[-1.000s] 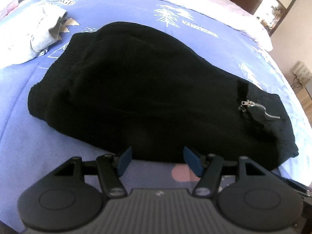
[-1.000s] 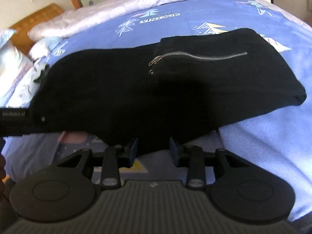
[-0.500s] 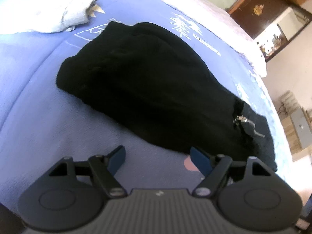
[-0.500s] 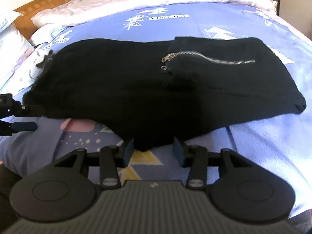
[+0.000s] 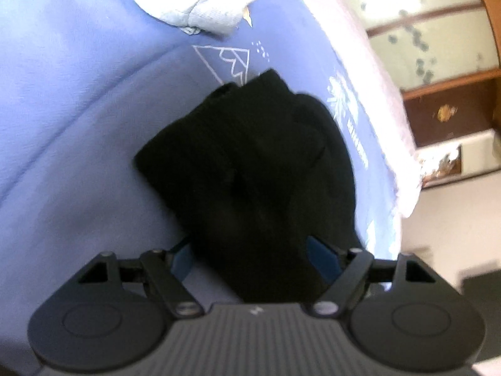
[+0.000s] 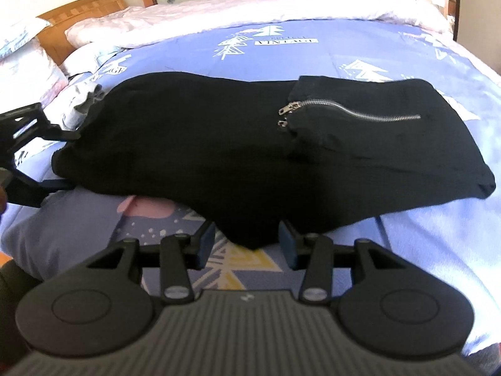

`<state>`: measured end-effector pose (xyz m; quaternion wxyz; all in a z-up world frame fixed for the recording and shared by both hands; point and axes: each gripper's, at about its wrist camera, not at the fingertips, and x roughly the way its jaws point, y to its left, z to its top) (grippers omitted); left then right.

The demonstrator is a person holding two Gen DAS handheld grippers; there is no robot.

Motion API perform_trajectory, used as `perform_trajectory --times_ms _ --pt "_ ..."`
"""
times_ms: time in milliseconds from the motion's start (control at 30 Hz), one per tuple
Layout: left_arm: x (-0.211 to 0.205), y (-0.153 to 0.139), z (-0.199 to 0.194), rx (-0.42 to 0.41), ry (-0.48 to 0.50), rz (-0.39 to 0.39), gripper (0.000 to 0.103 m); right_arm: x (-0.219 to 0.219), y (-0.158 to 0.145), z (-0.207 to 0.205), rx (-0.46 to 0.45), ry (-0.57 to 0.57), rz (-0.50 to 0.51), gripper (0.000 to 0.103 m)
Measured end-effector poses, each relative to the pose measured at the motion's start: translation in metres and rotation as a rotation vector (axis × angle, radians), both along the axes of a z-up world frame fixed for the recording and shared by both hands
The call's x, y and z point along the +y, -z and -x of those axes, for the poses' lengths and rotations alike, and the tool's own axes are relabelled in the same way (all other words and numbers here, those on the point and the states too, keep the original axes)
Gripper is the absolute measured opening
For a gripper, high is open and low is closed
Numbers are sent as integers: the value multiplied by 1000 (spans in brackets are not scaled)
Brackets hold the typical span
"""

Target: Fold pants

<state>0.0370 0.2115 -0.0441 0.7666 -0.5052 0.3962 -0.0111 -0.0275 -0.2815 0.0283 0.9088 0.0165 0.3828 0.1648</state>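
Observation:
Black pants (image 6: 219, 144) lie folded lengthwise across the blue bedspread (image 6: 407, 250), with a silver zipper (image 6: 350, 111) on the right part. My right gripper (image 6: 247, 244) is open at the near edge, and a point of the cloth sits loosely between its blue pads (image 6: 205, 244). My left gripper (image 6: 70, 159) is at the pants' left end, rolled on its side, with one finger above the cloth and one below. In the left wrist view the pants (image 5: 250, 163) run away from my left gripper (image 5: 252, 260), which is open wide around that end.
A pale grey garment (image 5: 206, 9) lies crumpled beyond the pants' left end. A pink quilt (image 6: 250, 3) covers the far side of the bed, with a wooden headboard (image 6: 84, 6) and pillows (image 6: 22, 56) at the far left. A dark cabinet (image 5: 447, 116) stands past the bed.
My left gripper left the near edge, swung to the pants' left end, rolled over and opened wider around it. My right gripper opened a little and stayed in place.

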Motion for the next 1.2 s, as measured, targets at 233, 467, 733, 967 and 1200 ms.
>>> perform_trajectory --times_ms 233,467,733,967,1200 --pt "16 14 -14 40 -51 39 21 9 -14 -2 -47 -42 4 48" --pt "12 7 -14 5 -34 2 21 86 -26 -32 -132 -321 75 59" --pt "13 -24 -13 -76 15 -17 21 202 -12 -36 -298 -627 262 78" --pt "9 -50 -14 -158 43 -76 16 267 15 -45 -540 -618 511 60" --pt "52 -41 4 -147 -61 70 18 280 15 -47 -461 -614 468 19"
